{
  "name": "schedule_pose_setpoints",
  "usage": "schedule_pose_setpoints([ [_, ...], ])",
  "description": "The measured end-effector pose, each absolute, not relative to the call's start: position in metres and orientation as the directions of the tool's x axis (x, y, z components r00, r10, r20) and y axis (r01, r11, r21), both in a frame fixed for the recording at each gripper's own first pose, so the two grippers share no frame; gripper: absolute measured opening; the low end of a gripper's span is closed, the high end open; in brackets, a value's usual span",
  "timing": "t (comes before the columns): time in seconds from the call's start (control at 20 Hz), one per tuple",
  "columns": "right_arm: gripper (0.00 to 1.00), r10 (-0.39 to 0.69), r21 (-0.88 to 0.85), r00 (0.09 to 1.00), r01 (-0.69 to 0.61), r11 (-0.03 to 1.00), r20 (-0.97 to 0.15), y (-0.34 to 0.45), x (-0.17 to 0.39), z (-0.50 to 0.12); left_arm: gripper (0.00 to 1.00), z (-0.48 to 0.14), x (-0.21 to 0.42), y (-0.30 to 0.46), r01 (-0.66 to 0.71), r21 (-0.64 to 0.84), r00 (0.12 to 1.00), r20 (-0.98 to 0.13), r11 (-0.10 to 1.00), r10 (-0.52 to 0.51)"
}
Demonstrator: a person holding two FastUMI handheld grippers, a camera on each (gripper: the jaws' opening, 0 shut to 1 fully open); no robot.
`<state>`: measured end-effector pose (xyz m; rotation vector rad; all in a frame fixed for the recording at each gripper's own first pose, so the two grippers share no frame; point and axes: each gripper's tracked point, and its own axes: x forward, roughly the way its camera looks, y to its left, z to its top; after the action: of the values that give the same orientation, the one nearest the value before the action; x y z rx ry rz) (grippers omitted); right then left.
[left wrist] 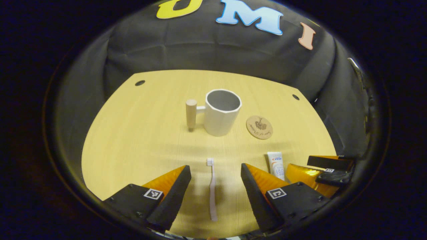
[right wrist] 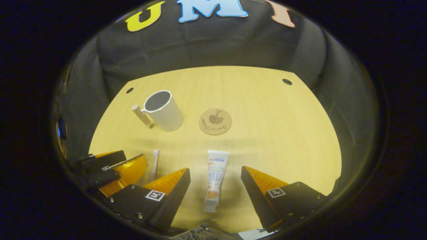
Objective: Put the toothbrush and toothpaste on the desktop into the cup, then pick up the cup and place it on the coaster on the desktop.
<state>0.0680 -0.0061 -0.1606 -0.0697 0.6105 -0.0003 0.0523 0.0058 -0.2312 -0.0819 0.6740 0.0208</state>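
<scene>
A white toothbrush (left wrist: 211, 188) lies flat on the wooden desktop (left wrist: 133, 140), its head pointing away, between the spread fingers of my open left gripper (left wrist: 216, 170), which hovers over it. A white toothpaste tube (right wrist: 214, 180) lies lengthwise between the spread fingers of my open right gripper (right wrist: 215, 171). Farther back stands an empty white cup (left wrist: 222, 113) with a wooden handle (left wrist: 191, 114). A round cork coaster (left wrist: 259, 127) lies just right of the cup. The right gripper view has the cup (right wrist: 163, 110), the coaster (right wrist: 215, 121), the toothbrush (right wrist: 154, 165) and the left gripper (right wrist: 113, 171).
Black cloth walls close in the desktop on all sides. Small dark holes (left wrist: 139, 82) mark the far corners of the desktop. The other gripper (left wrist: 320, 175) sits low at the right edge of the left gripper view, beside the toothpaste tube (left wrist: 276, 165).
</scene>
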Motion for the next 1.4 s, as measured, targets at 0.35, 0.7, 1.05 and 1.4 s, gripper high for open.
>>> schedule_pose_setpoints([
  [0.35,0.94,-0.032,-0.055,0.737,-0.007,0.998,-0.675,-0.007,0.078,-0.2,0.98,-0.282,0.053,0.013,-0.076,-0.056,0.686,-0.727,0.996,0.012],
  [0.7,0.94,-0.035,-0.069,0.691,-0.021,0.997,-0.722,-0.006,0.077,-0.226,0.98,-0.303,0.044,0.02,-0.109,-0.047,0.634,-0.773,0.993,0.033],
  [1.05,0.93,-0.067,-0.105,0.672,-0.016,0.994,-0.737,-0.016,0.074,-0.238,1.0,-0.311,0.043,0.026,-0.14,-0.024,0.616,-0.785,0.99,0.068],
  [1.4,0.92,-0.087,-0.13,0.667,-0.015,0.991,-0.74,-0.018,0.07,-0.245,0.99,-0.315,0.044,0.026,-0.114,0.067,0.604,-0.788,0.991,0.123],
])
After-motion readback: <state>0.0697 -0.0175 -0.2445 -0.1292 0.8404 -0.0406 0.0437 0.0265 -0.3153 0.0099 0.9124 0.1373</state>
